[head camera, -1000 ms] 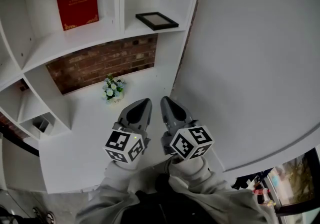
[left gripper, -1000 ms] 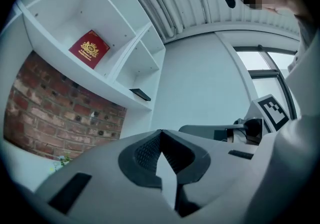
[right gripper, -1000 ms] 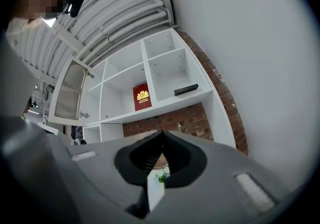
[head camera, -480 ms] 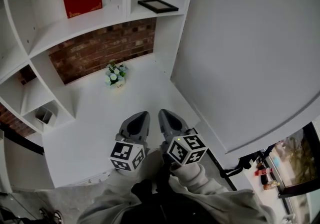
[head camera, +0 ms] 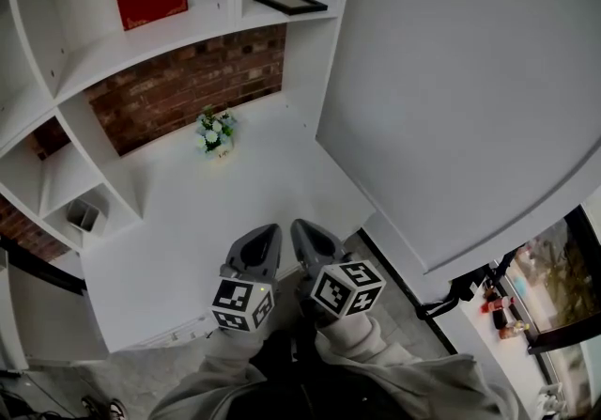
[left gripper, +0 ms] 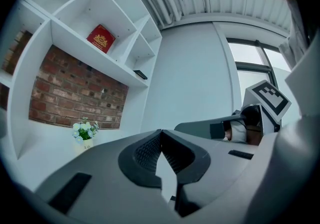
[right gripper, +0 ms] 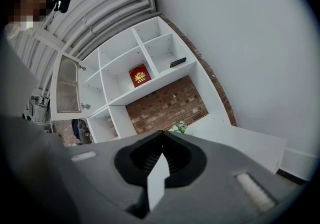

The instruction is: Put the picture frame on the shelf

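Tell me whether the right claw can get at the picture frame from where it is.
Probably not yet: the right claw hangs low by the person's body, shut, while the picture frame lies in an upper shelf compartment. Nothing stands between them.

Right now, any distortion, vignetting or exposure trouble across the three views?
Head view: dim and flat, shelf edges bow from the wide lens, picture frame small but legible. Left gripper view: black circular vignette, window brightest, left gripper fills the lower half, soft. Right gripper view: same vignette, shelf curved, picture frame tiny, brick wall evenly lit.
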